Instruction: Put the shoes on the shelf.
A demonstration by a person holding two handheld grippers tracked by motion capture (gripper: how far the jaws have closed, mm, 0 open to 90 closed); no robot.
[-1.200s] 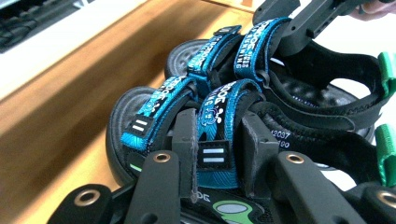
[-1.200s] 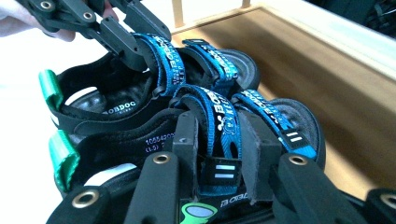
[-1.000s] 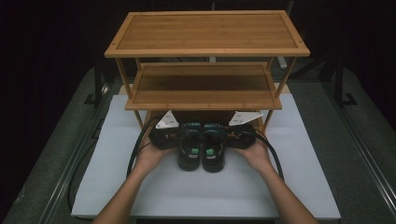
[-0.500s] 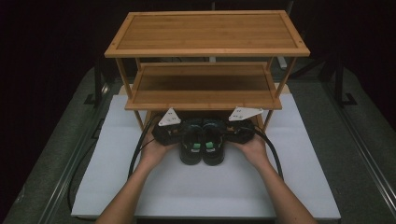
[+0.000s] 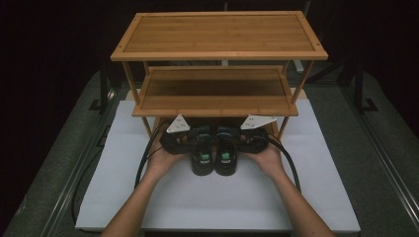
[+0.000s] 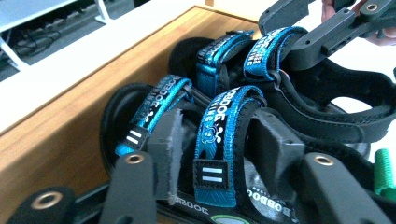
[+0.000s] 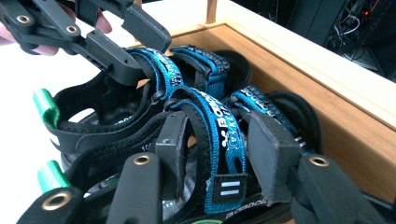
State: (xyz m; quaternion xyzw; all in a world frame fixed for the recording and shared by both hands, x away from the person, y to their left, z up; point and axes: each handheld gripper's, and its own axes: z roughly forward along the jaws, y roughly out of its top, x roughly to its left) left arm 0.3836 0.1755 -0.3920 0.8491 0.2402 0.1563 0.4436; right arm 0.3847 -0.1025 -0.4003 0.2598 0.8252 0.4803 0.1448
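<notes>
Your left gripper (image 6: 212, 154) straddles blue strap of left sandal (image 5: 202, 153); jaws just opened, pads look clear of strap. Your right gripper (image 7: 222, 149) likewise around strap of right sandal (image 5: 226, 154), jaws just opened, loose. Sandal pair side by side, toes on bottom shelf of bamboo rack (image 5: 217, 106), heels over white mat (image 5: 217, 197).

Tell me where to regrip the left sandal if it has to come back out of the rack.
Take the left sandal by its blue middle strap, coming from its outer side with the left gripper. The strap arches above the footbed, leaving room for a jaw on either side, and the other sandal blocks the inner side.
</notes>
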